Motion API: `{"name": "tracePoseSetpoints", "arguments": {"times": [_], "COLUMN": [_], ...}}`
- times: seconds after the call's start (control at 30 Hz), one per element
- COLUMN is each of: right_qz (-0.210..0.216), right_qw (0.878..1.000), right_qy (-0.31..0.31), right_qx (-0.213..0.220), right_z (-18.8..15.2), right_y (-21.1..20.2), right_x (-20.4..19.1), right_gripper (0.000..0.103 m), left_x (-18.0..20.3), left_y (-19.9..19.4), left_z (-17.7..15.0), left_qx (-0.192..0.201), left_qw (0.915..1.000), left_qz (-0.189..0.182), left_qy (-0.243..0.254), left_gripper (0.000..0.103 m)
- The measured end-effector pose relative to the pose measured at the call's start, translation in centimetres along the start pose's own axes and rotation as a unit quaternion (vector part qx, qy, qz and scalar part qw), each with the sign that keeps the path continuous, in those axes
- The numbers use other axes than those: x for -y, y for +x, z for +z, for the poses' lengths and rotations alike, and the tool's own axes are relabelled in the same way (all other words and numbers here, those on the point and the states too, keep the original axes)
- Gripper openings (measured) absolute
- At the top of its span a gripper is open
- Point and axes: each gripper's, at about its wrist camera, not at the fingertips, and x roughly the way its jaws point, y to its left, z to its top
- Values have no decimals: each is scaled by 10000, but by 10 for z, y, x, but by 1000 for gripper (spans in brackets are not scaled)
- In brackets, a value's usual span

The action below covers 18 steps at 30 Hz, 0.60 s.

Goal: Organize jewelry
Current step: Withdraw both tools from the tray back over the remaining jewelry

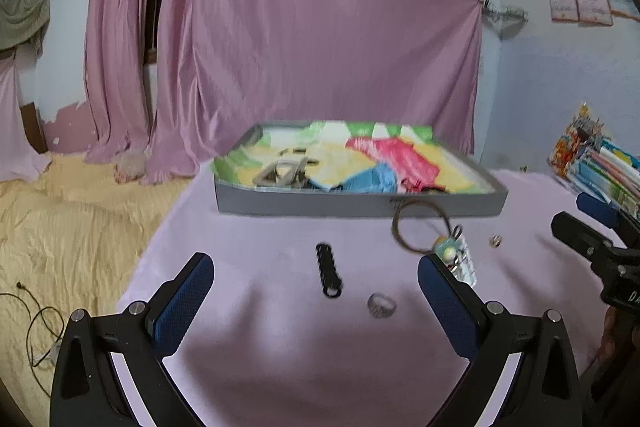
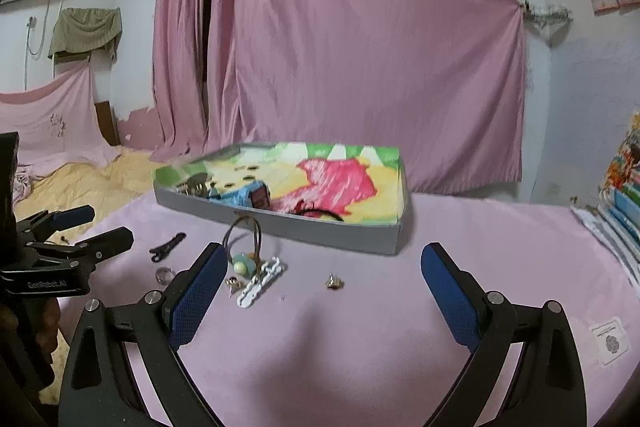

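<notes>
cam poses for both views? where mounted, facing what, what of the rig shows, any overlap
Left wrist: on the left gripper, facing forward over the pink cloth to the tray; its own open fingers show, right gripper at the right edge.
Right wrist: on the right gripper, same heading; its own open fingers show, left gripper at the left edge.
Shared: tray, black chain, silver ring, cord necklace, curtain.

On the pink cloth lie one black chain (image 1: pixel 327 274), one white chain (image 2: pixel 261 283), one silver ring (image 1: pixel 382 305), one cord necklace (image 1: pixel 420 227) and one small gold piece (image 2: pixel 335 281). One box (image 2: pixel 320 229) sits behind them.
</notes>
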Motion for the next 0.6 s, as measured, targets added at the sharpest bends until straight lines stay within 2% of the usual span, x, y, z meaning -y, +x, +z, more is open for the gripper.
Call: {"name": "tracePoseSetpoints", "arguments": {"times": [0.1,0.2,0.3,0.43,0.6], "right_qz": [17,-183,-73,182,333], "right_qw": [9993,9949,9903,9855,9826], "right_qy": [68,-14,41,124,-3], "right_qx": [-370,-991,-1389,-1685,-1825], "right_z": [0,-1,-4,-6,-4], "right_y": [13,34,48,59,68], "right_x": [5,7,11,15,14], "right_gripper": [95,95,95,95,95], "left_x": [-1,0,1,2,5], "left_y": [9,19,27,33,35], "left_z": [-1,-3,-3,-3,-4], "left_qx": [-254,-626,-922,-1182,-1363], "left_qw": [9997,9980,9957,9928,9902], "left_qz": [39,53,15,-94,-282], "left_qy": [43,104,127,154,143], "left_gripper": [102,102,102,102,102]}}
